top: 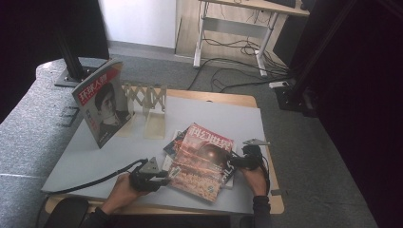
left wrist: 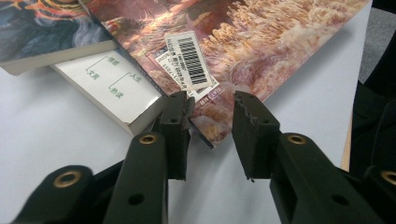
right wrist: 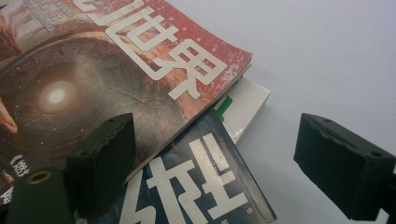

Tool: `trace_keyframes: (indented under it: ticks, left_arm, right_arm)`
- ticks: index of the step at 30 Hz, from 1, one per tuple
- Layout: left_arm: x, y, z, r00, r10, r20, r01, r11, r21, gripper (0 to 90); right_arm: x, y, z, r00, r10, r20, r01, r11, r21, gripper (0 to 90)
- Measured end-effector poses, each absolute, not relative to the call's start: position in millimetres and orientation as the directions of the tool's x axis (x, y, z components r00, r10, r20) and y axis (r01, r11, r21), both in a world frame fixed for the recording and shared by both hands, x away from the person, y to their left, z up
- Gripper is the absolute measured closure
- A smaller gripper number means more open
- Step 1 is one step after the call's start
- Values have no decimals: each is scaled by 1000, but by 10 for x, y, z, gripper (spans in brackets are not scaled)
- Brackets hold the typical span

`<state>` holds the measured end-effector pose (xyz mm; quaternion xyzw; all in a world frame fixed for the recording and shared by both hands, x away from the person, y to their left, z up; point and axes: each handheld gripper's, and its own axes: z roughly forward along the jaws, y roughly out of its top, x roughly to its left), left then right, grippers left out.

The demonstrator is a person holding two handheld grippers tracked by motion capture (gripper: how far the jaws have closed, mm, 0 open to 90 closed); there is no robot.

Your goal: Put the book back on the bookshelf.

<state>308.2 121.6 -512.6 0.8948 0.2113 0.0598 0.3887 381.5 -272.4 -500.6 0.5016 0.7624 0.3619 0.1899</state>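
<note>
Magazine [top: 201,161] hides books [left wrist: 112,88] beneath, seemingly three.

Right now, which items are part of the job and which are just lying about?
In play:
- red magazine on top of the pile
- books under it
- left claw, open at its corner
- right claw, open at the pile's far side

Lying about:
- upright magazine
- wooden rack
- desk
- floor cables

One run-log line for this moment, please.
left gripper: open at corner of red magazine | right gripper: open beside pile | rack: one magazine standing
</note>
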Motion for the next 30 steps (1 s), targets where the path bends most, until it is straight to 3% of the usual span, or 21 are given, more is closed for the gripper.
trace_keyframes:
  ticks: [2,8,16,27,30]
  left_arm:
    - [3059,1229,-5130,903,427,-52,329,-608,722,547]
    - [3037,1297,-5148,900,428,-75,341,-587,734,627]
    - [3069,1176,-5163,900,433,-50,323,-586,743,635]
    - [3176,1161,-5129,890,438,-125,361,-513,779,654]
    - [3210,1220,-5006,880,456,-133,364,-467,806,612]
  right_arm:
    - [3811,-2730,-5007,-425,902,74,627,234,743,124]
    - [3806,-2738,-5013,-426,902,74,629,237,740,124]
    - [3815,-2760,-5011,-424,902,75,634,237,736,124]
    - [3828,-2811,-5021,-418,905,77,639,232,734,124]
    - [3826,-2823,-5013,-414,907,80,639,227,735,124]
